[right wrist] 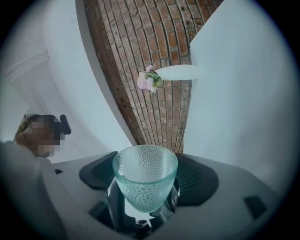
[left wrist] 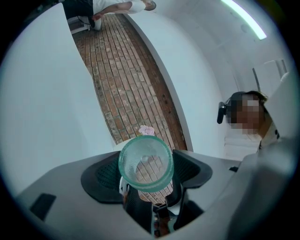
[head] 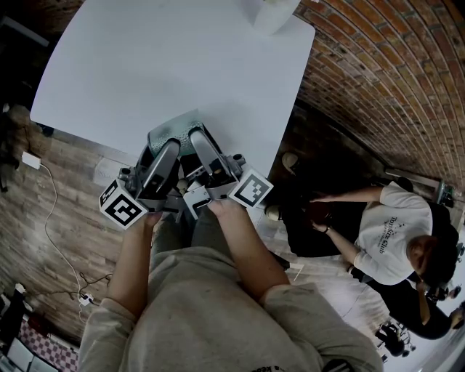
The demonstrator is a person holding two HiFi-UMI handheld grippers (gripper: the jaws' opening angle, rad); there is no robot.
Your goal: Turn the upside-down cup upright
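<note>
In the head view, the cup was mostly hidden behind the left gripper and the right gripper, with only a pale green sliver showing at centre. A white object at top centre was cut off by the frame's edge. At lower right, the print on a person's shirt was too small to read. In the left gripper view, the cup's rim hid all but a pink tip of some flowers.
</note>
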